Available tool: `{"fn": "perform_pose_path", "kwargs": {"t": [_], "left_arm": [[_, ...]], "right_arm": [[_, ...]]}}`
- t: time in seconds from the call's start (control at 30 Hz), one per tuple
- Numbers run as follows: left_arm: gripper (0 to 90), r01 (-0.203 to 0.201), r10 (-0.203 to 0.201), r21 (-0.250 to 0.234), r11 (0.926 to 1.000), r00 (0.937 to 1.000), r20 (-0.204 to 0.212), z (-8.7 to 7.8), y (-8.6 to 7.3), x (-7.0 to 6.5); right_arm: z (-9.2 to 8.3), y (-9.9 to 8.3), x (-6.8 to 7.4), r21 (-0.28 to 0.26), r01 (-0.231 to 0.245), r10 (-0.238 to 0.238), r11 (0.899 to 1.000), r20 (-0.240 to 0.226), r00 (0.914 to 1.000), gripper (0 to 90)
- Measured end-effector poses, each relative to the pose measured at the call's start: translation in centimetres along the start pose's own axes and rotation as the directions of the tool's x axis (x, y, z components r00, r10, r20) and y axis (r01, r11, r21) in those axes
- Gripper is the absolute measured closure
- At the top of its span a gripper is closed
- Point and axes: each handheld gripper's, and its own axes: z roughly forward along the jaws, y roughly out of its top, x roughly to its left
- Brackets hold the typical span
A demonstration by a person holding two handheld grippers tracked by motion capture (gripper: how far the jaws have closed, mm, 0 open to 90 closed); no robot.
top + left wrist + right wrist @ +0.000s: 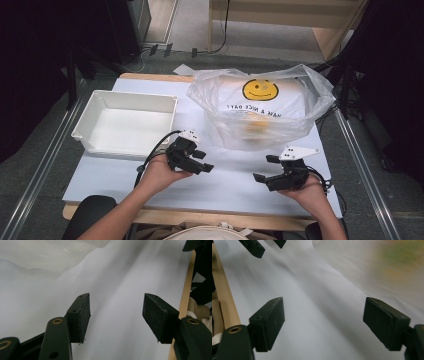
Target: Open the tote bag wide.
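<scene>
Near the front of the desk (225,185), both the left gripper (202,161) and right gripper (265,168) hover empty with jaws apart, seemingly poised to reach the plastic bag (260,107) beside the white bin (125,122).

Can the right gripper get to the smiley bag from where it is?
Probably yes. The right gripper is open and empty, and bare table lies between it and the smiley bag.

High view looking forward and down over the white-covered wooden table (230,185), both gripper views low, close, skimming its surface, sharing the translucent plastic bag (260,107)
</scene>
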Motion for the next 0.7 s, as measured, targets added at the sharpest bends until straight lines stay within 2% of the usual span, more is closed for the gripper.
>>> {"fn": "perform_pose_path", "kwargs": {"t": [0.13,0.2,0.27,0.33,0.47,0.67,0.7], "left_arm": [[43.1,-0.005,0.005,-0.004,1.0,0.9998,-0.021,-0.1,0.0,0.1],[44.3,-0.007,0.007,-0.011,0.9999,0.9996,-0.029,-0.2,-0.1,0.2],[48.1,-0.003,0.002,-0.017,0.9998,0.9994,-0.034,-0.3,-0.1,0.2],[48.9,0.011,-0.011,-0.021,0.9997,0.9994,-0.032,-0.5,-0.1,0.3],[50.8,-0.007,0.005,-0.019,0.9998,0.9981,-0.061,-0.7,-0.2,0.3],[51.1,-0.018,0.017,-0.022,0.9996,0.9977,-0.065,-0.7,-0.2,0.2],[50.3,-0.019,0.018,-0.022,0.9996,0.9978,-0.064,-0.7,-0.2,0.2]], "right_arm": [[-0.2,-0.1,-0.3,-0.005,-0.007,0.007,1.0,0.004,1.0,25.7],[-0.4,-0.1,-0.4,-0.01,0.008,-0.008,1.0,0.01,0.9999,30.5],[-0.6,-0.1,-0.6,-0.008,-0.002,0.003,1.0,0.015,0.9999,34.6],[-0.7,-0.1,-0.7,-0.006,-0.01,0.01,1.0,0.022,0.9997,35.3],[-1.0,0.0,-0.9,-0.012,-0.026,0.027,1.0,0.018,0.9995,37.6],[-1.3,0.1,-1.1,-0.039,-0.037,0.037,0.999,-0.009,0.9993,41.9],[-1.4,0.1,-1.1,-0.044,-0.038,0.038,0.998,-0.001,0.9993,42.3]]}}
